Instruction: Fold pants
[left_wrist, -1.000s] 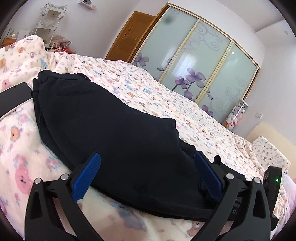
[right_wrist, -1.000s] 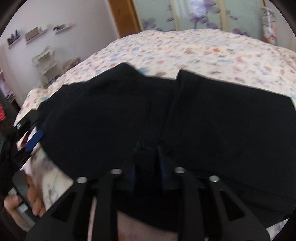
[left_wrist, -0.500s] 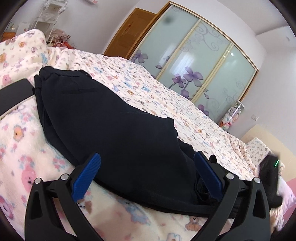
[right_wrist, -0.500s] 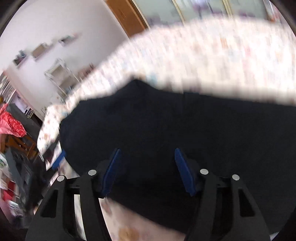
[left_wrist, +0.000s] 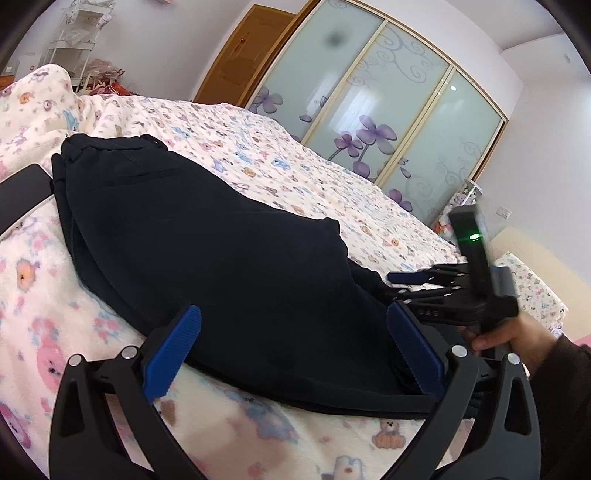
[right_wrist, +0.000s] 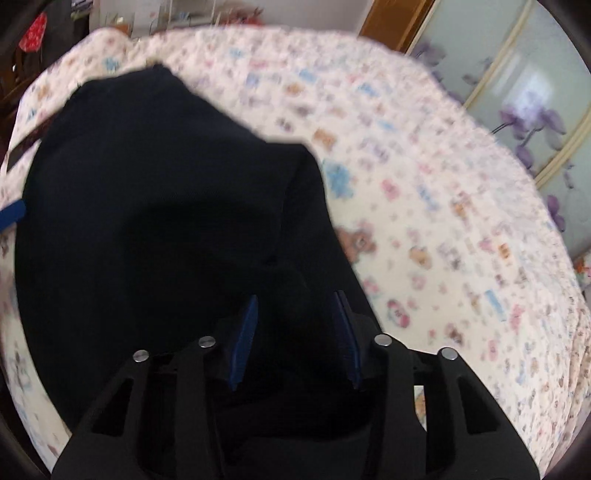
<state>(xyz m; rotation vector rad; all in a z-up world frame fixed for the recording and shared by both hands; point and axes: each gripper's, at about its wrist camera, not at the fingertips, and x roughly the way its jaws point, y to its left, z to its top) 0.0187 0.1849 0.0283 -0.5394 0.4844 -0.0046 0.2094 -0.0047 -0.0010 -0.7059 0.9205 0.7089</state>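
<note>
1. The black fabric pants (left_wrist: 207, 251) are plain, with no print.
2. The cream fleece blanket on the bed (left_wrist: 332, 177) carries small pink, blue and orange bears.
3. My left claw (left_wrist: 295, 347) is black with ribbed blue pads (left_wrist: 171, 354).
4. The frosted pale-green wardrobe doors (left_wrist: 369, 92) show purple flowers.

A: What do the pants (left_wrist: 207, 251) look like?
B: Black, soft fabric, folded into a long layered bundle.
A: Where do they lie?
B: On the bed, running from the frame's upper left to lower right, waistband end upper left, edges stacked at lower right.
</note>
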